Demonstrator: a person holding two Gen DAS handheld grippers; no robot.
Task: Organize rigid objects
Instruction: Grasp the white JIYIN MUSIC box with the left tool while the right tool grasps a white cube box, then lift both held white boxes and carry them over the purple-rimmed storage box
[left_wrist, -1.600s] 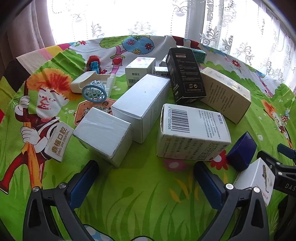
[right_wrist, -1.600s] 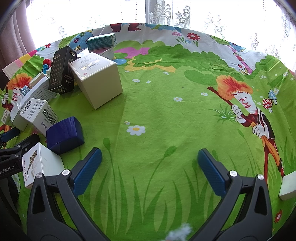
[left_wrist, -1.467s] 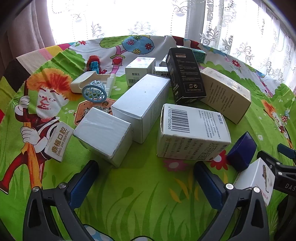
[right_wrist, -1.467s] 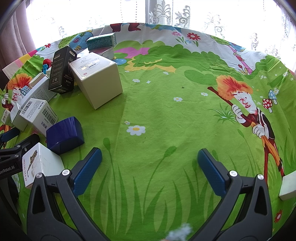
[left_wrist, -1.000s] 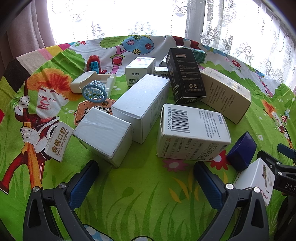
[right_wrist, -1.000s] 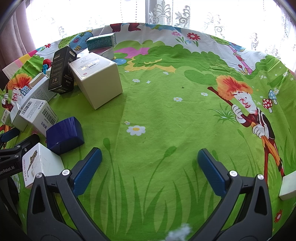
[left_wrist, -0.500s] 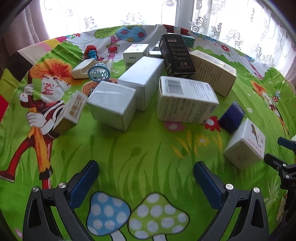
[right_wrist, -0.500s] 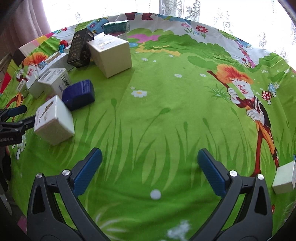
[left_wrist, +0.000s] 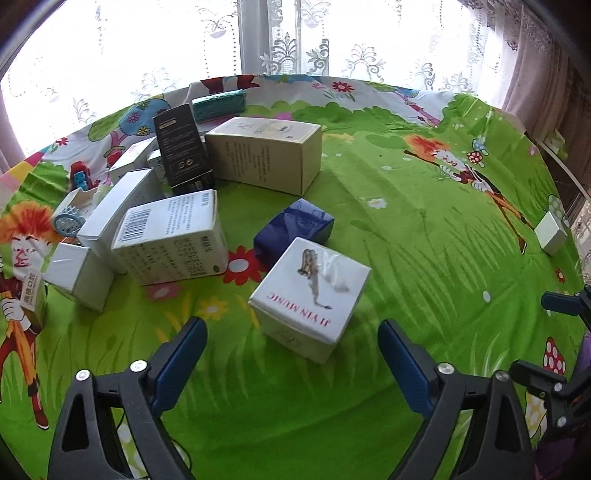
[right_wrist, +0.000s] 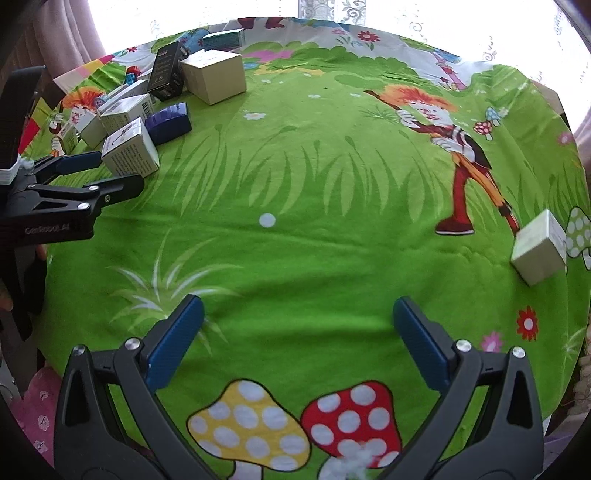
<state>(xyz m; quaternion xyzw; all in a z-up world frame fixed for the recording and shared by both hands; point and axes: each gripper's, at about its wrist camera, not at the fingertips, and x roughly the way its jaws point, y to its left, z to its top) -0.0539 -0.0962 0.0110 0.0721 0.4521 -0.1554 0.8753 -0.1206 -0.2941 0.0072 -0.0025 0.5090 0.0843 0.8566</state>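
Your left gripper (left_wrist: 291, 354) is closing with nothing between its jaws; the white music box (left_wrist: 309, 299) sits just ahead. Your right gripper (right_wrist: 295, 332) gapes empty over bare tablecloth (right_wrist: 314, 184). Behind the music box lies one navy box (left_wrist: 293, 229), then the crowded pile (one barcode box (left_wrist: 170, 240), one black box (left_wrist: 183, 149)). One small white box (right_wrist: 539, 251) sits apart.

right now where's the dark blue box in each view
Left wrist view: dark blue box sits just above centre, right behind the white music box.
Right wrist view: same box is far upper left, small, beside the white music box.
Shared landmark: the big beige box stands behind it in both.
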